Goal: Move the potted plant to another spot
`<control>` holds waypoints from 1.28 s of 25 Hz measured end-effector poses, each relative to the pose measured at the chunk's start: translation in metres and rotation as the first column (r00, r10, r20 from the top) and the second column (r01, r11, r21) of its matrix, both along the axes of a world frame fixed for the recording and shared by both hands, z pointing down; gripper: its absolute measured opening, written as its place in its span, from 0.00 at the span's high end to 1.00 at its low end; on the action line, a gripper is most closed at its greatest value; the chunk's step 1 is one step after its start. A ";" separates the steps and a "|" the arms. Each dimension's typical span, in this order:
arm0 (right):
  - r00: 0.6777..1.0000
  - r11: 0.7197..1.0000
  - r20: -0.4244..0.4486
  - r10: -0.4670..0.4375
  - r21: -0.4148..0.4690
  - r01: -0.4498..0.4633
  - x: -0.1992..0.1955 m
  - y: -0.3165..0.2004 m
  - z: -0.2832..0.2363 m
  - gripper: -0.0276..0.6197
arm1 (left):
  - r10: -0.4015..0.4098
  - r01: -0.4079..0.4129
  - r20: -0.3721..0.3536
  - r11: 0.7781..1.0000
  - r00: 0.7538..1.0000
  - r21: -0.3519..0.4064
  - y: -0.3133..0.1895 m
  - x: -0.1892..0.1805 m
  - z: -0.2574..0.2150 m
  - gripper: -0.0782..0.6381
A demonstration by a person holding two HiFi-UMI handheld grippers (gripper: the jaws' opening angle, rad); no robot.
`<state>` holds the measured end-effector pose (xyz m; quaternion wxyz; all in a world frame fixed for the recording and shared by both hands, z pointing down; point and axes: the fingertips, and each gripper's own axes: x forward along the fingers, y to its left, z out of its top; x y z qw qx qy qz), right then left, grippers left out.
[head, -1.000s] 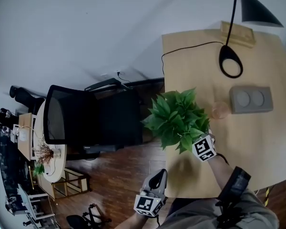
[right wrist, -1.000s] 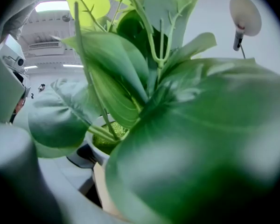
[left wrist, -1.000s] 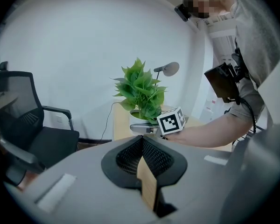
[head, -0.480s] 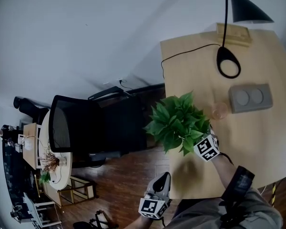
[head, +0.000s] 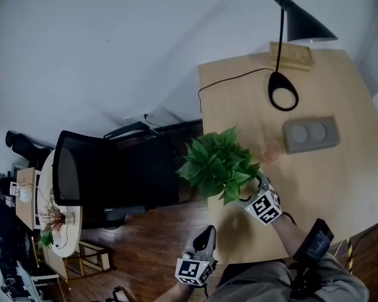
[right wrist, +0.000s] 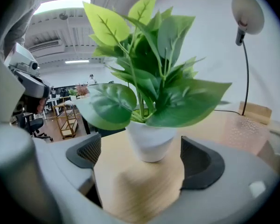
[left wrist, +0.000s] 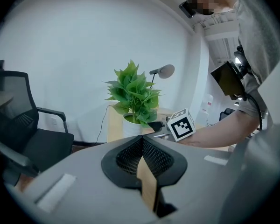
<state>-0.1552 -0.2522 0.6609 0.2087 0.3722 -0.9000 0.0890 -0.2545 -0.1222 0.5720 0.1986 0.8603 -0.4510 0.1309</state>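
The potted plant (head: 217,165) stands near the left edge of the light wooden table (head: 315,187), with green leaves over a white pot (right wrist: 150,141). My right gripper (head: 251,192) is at its base and open, a black pad on each side of the pot (right wrist: 86,155). The pads do not visibly press on the pot, which rests on the tabletop. My left gripper (head: 207,233) hangs shut and empty below the table's near edge, pointing towards the plant (left wrist: 134,94). From there the right gripper's marker cube (left wrist: 182,124) shows beside the pot.
A black desk lamp (head: 283,93) with its cable stands at the table's far side, behind it a wooden block (head: 291,54). A grey two-ring holder (head: 310,134) and a small glass (head: 271,150) lie right of the plant. A black office chair (head: 107,168) stands left of the table.
The head view has shifted, so everything sits a little further left. The right gripper stays at the plant's base and the left stays low; the pot has not visibly moved on the table.
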 end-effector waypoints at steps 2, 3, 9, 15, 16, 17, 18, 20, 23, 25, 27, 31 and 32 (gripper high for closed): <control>1.000 1.000 0.004 -0.002 -0.018 0.002 0.004 0.018 -0.007 0.12 | 0.010 -0.010 -0.010 1.000 1.000 0.016 -0.001 0.005 -0.006 0.90; 1.000 1.000 0.006 -0.004 -0.021 0.004 0.007 0.027 -0.013 0.12 | 0.017 -0.016 -0.018 1.000 1.000 0.024 -0.001 0.009 -0.010 0.90; 1.000 1.000 -0.001 0.011 0.027 -0.011 0.022 0.074 -0.063 0.12 | 0.078 -0.070 -0.070 0.991 0.994 0.113 0.000 0.028 -0.037 0.90; 0.998 0.991 0.065 -0.001 0.132 -0.008 0.030 0.120 -0.134 0.19 | 0.122 -0.102 -0.107 0.979 0.987 0.179 0.024 0.048 -0.054 0.90; 0.997 0.990 0.081 0.001 0.142 -0.012 0.033 0.125 -0.144 0.21 | 0.125 -0.103 -0.112 0.977 0.986 0.186 0.029 0.052 -0.057 0.90; 0.995 0.989 0.097 0.003 0.150 -0.018 0.036 0.131 -0.154 0.24 | 0.124 -0.100 -0.117 0.977 0.985 0.191 0.035 0.055 -0.060 0.90; 0.993 0.988 0.114 0.004 0.155 -0.022 0.040 0.137 -0.162 0.26 | 0.119 -0.094 -0.122 0.977 0.985 0.193 0.041 0.058 -0.063 0.90; 0.989 0.986 0.146 0.000 0.162 -0.024 0.046 0.150 -0.175 0.32 | 0.107 -0.080 -0.128 0.976 0.986 0.200 0.052 0.063 -0.067 0.90; 0.986 0.985 0.163 -0.018 0.170 -0.010 0.055 0.173 -0.183 0.46 | 0.092 -0.060 -0.132 0.972 0.987 0.227 0.067 0.073 -0.074 0.90; 0.985 0.985 0.167 -0.029 0.173 -0.001 0.064 0.191 -0.185 0.52 | 0.073 -0.038 -0.138 0.969 0.988 0.244 0.078 0.082 -0.080 0.90; 0.983 0.988 0.183 -0.028 0.155 -0.001 0.076 0.209 -0.185 0.57 | 0.050 -0.013 -0.142 0.968 0.989 0.253 0.091 0.094 -0.084 0.90; 0.973 0.996 0.232 0.007 0.082 -0.027 0.108 0.258 -0.180 0.66 | 0.035 -0.001 -0.131 0.968 0.991 0.253 0.133 0.124 -0.086 0.90; 0.970 0.997 0.241 0.017 0.068 -0.035 0.116 0.269 -0.179 0.70 | 0.035 -0.003 -0.125 0.968 0.992 0.251 0.144 0.131 -0.087 0.90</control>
